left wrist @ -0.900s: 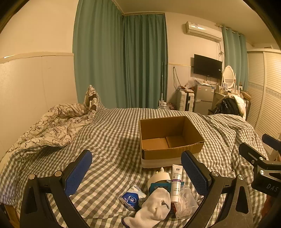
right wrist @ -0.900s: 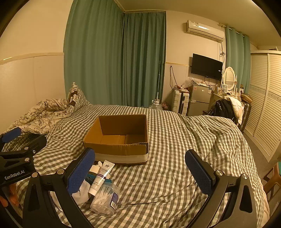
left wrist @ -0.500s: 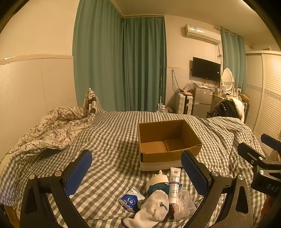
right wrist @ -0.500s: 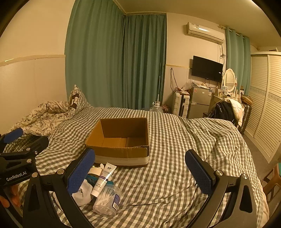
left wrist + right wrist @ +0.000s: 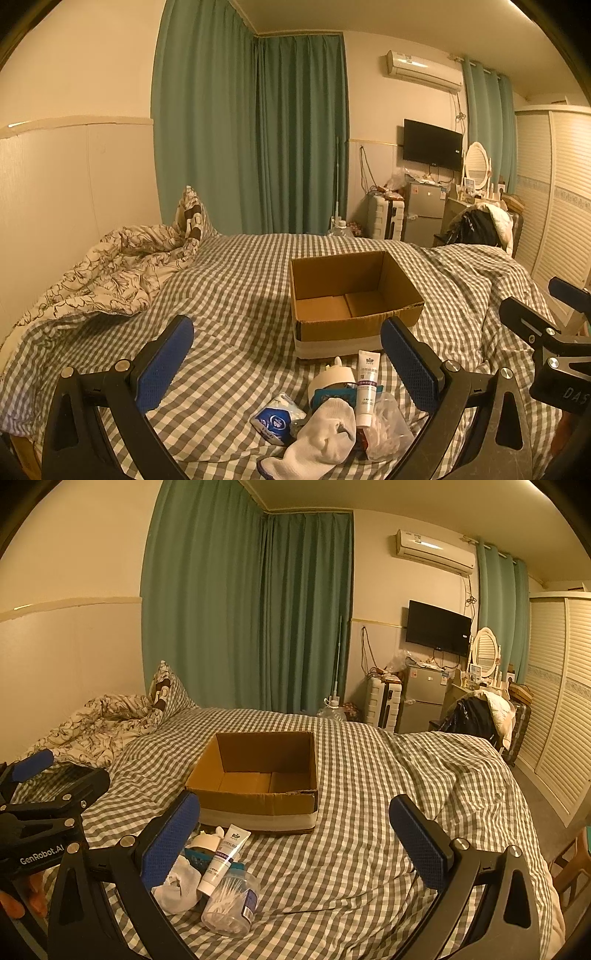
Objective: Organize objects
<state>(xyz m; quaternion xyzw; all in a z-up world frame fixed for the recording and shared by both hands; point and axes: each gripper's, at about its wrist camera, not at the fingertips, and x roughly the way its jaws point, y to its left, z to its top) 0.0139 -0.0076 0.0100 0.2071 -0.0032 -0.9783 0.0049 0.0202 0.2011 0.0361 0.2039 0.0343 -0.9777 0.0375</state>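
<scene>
Left wrist view: checked bed, teal curtains, both grippers spread, holding nothing.

Green curtains, wall television, rumpled quilt.

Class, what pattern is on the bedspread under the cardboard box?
The bedspread has a grey-and-white check, clearest in the right wrist view, around the cardboard box.

Green curtains, checked bed
</scene>
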